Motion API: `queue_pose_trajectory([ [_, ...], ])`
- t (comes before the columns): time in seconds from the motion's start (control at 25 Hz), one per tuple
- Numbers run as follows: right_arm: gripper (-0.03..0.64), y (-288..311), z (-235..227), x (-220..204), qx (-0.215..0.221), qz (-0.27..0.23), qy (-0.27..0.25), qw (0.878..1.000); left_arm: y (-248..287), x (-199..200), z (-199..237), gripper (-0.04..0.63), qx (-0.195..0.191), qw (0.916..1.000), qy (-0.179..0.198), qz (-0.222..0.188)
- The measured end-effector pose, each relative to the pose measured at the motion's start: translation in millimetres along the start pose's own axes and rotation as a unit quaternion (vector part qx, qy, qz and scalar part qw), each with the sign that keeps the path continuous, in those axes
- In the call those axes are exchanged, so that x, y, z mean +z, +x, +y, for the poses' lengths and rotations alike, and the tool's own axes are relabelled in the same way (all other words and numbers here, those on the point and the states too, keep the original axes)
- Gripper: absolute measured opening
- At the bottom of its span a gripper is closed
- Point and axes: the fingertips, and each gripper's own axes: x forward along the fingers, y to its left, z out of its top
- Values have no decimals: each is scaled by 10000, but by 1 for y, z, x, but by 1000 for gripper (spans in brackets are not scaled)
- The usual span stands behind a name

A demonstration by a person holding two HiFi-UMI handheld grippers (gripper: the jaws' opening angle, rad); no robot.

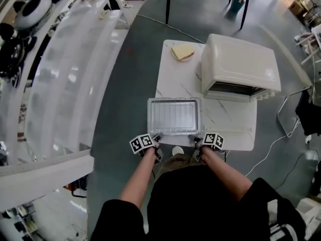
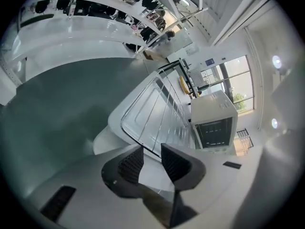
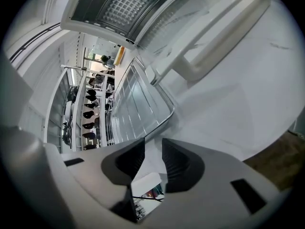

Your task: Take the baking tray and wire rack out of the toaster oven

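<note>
The baking tray (image 1: 149, 115), with the wire rack (image 1: 174, 116) lying in it, sits on the white table (image 1: 235, 122), near and left of the open toaster oven (image 1: 241, 64). I have the left gripper (image 2: 151, 149) at its near left corner and the right gripper (image 3: 152, 144) at its near right, both with jaws narrowly apart, not pinching the rim

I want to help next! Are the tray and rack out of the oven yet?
Yes, both look out: the baking tray, with the wire rack lying in it, rests on the table near the toaster oven. The left gripper and right gripper sit open at its near edge. Maybe only the open door needs closing.
</note>
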Motion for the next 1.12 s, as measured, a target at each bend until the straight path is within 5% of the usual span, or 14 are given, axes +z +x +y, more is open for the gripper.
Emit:
queue_pose_trajectory([
  [0.28, 127, 1, -2, -6, 162, 51, 207, 9996, -2, -21, 1, 173, 241, 9963, 670, 477],
  [0.56, 127, 3, 0, -15, 321, 155, 49, 9994, -15, -17, 21, 173, 447, 9967, 640, 234],
  [0.88, 127, -63, 58, -10, 432, -294, -1750, 9832, -61, -14, -31, 173, -437, 9943, 645, -729],
  [1.12, 46, -181, 104, 27, 365, -1612, -3036, 9384, -113, -26, -98, 67, -732, 9640, 1760, -1856],
])
